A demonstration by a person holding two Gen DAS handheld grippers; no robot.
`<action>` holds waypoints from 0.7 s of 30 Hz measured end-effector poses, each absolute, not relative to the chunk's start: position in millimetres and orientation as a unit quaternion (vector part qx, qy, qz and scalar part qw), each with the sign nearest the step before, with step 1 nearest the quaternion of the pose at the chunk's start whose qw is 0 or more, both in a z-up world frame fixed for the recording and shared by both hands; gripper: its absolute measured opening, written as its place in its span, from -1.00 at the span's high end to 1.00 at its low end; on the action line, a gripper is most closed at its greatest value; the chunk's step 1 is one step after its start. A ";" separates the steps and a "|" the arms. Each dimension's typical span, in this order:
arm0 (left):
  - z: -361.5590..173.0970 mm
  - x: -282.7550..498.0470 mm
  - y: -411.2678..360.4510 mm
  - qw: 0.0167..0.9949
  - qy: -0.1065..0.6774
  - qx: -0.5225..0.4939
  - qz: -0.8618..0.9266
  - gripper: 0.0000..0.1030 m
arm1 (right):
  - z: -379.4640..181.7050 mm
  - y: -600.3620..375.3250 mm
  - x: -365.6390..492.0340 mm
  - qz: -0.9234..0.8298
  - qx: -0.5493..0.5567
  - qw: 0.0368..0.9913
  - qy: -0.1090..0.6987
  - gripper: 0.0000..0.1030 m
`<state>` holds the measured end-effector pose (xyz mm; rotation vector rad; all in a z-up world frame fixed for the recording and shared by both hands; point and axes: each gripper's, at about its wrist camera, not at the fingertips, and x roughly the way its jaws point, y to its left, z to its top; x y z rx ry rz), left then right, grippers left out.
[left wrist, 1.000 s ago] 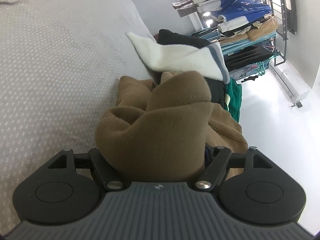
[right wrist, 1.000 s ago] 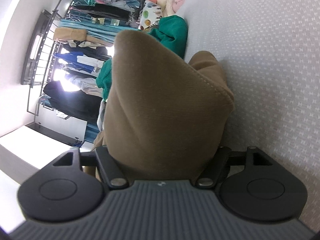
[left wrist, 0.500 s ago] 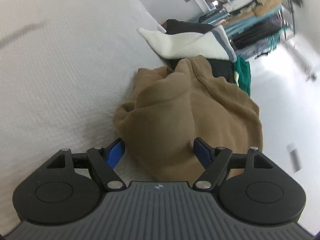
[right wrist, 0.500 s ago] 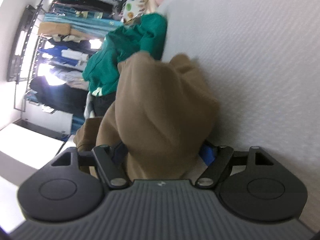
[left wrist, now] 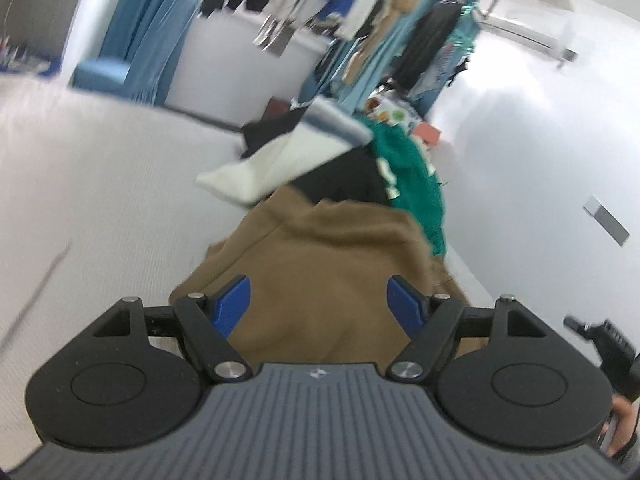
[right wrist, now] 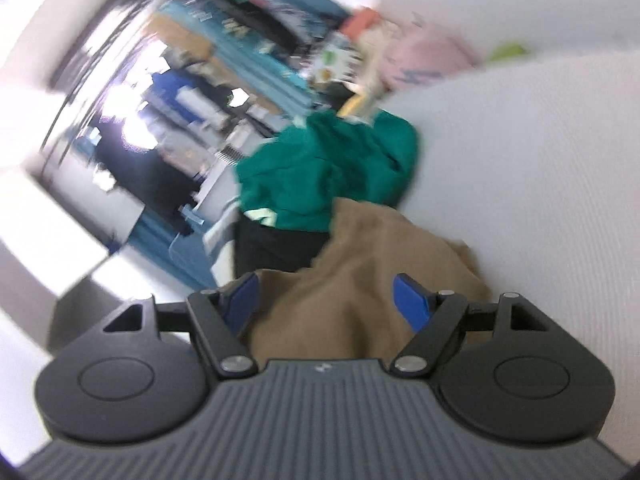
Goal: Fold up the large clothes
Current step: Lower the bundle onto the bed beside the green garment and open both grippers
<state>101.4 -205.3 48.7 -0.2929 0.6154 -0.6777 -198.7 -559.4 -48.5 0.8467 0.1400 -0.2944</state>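
Observation:
A brown sweatshirt (left wrist: pixel 332 264) lies bunched at the edge of a grey bed (left wrist: pixel 80 184), against a pile of other clothes. My left gripper (left wrist: pixel 320 300) is open above it, blue pads apart, nothing between them. In the right wrist view the same brown sweatshirt (right wrist: pixel 360 264) lies below my right gripper (right wrist: pixel 328 300), which is also open and empty. Both views are blurred by motion.
A pile of a green garment (left wrist: pixel 412 184), a black one (left wrist: pixel 344 184) and a white one (left wrist: pixel 276 164) lies just beyond the sweatshirt. A clothes rack (left wrist: pixel 360 12) stands behind. The other gripper's handle and hand (left wrist: pixel 612 360) show at the right.
Both grippers have opened and let go of the brown sweatshirt, which has dropped onto the bed. Both grippers have pulled back and tilted up, blurring the views.

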 end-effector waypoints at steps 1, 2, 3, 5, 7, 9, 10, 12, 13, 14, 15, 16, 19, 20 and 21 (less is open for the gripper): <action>59.2 93.9 -206.2 0.890 0.289 -0.131 -0.328 -0.54 | -34.5 -550.8 -198.0 -0.137 0.385 0.910 0.065 -0.50; 68.6 88.2 -209.8 0.893 0.284 -0.122 -0.329 -0.54 | -22.1 -542.1 -197.4 -0.133 0.365 0.919 0.064 -0.50; 76.4 81.5 -211.7 0.895 0.279 -0.113 -0.330 -0.54 | -10.7 -532.3 -197.4 -0.129 0.346 0.927 0.064 -0.50; 90.4 68.3 -216.0 0.898 0.269 -0.098 -0.334 -0.54 | 6.3 -514.0 -197.8 -0.123 0.315 0.939 0.065 -0.50; 101.0 54.5 -219.8 0.901 0.258 -0.085 -0.338 -0.54 | 17.2 -494.2 -198.5 -0.113 0.284 0.950 0.070 -0.50; 109.1 43.1 -225.5 0.904 0.250 -0.072 -0.340 -0.54 | 23.1 -476.9 -198.3 -0.105 0.258 0.957 0.079 -0.50; 111.9 36.3 -227.3 0.906 0.245 -0.065 -0.340 -0.54 | 25.5 -467.3 -198.2 -0.099 0.243 0.961 0.083 -0.50; 116.4 24.8 -231.0 0.909 0.236 -0.052 -0.339 -0.54 | 28.4 -450.5 -199.0 -0.086 0.218 0.968 0.087 -0.50; 117.5 19.8 -232.6 0.911 0.232 -0.047 -0.338 -0.54 | 29.7 -441.9 -199.5 -0.081 0.206 0.971 0.089 -0.50; 118.0 14.6 -233.0 0.912 0.229 -0.045 -0.337 -0.54 | 30.7 -434.3 -200.7 -0.077 0.197 0.973 0.091 -0.49; 118.1 10.6 -233.5 0.913 0.227 -0.044 -0.336 -0.54 | 31.9 -427.9 -202.2 -0.073 0.190 0.975 0.093 -0.49; 118.3 5.7 -233.7 0.914 0.224 -0.042 -0.335 -0.54 | 32.2 -422.2 -203.0 -0.071 0.184 0.976 0.096 -0.49; 117.0 -3.5 -234.4 0.917 0.219 -0.035 -0.331 -0.54 | 32.2 -405.7 -204.4 -0.063 0.163 0.979 0.108 -0.49; 115.8 -5.7 -234.8 0.917 0.219 -0.035 -0.331 -0.54 | 32.0 -400.5 -204.4 -0.064 0.153 0.980 0.111 -0.49; 114.4 -6.8 -235.5 0.918 0.219 -0.035 -0.329 -0.54 | 31.4 -395.5 -204.2 -0.067 0.144 0.981 0.114 -0.49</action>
